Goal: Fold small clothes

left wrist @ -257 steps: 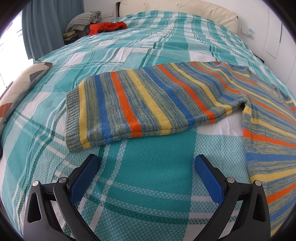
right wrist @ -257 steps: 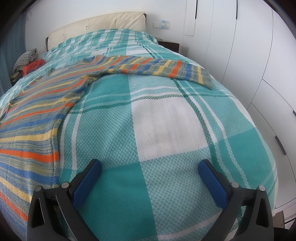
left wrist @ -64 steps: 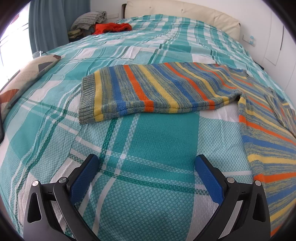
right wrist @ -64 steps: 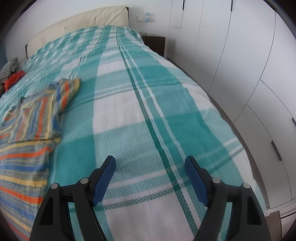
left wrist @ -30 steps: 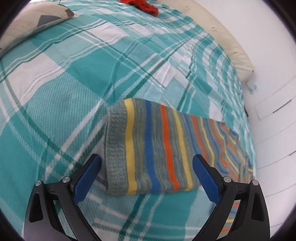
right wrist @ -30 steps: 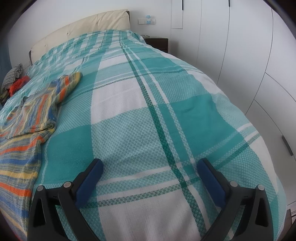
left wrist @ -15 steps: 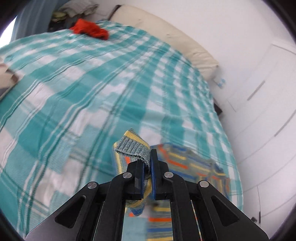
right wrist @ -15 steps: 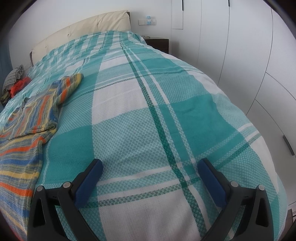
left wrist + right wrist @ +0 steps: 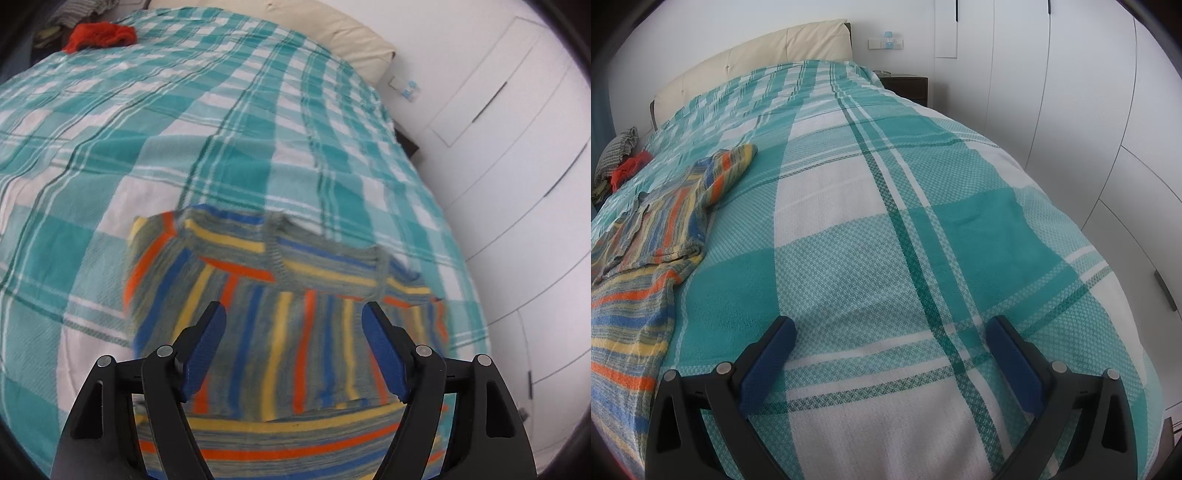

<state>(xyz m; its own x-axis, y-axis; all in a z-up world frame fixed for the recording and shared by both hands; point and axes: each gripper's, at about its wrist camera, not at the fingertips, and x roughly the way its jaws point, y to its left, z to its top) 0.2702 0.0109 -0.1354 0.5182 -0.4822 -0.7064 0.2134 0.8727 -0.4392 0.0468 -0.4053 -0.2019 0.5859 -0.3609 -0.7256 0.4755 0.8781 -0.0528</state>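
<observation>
A striped knit sweater in blue, yellow, orange and grey lies on the teal plaid bedspread, with both sleeves folded in across its chest. My left gripper hovers above the folded-in sleeve, its jaws opening, with nothing held between the blue pads. In the right wrist view the sweater lies at the left. My right gripper stands open over bare bedspread to the sweater's right, with nothing in it.
A red garment and a grey knit pile lie at the far end by the cream headboard. White wardrobe doors stand close along the bed's right side. A dark nightstand sits beside the headboard.
My left gripper, shut on the sleeve's cuff half a second ago, has carried it across the sweater, let it go and opened. The sleeve now lies on the chest. The right gripper has stayed still.
</observation>
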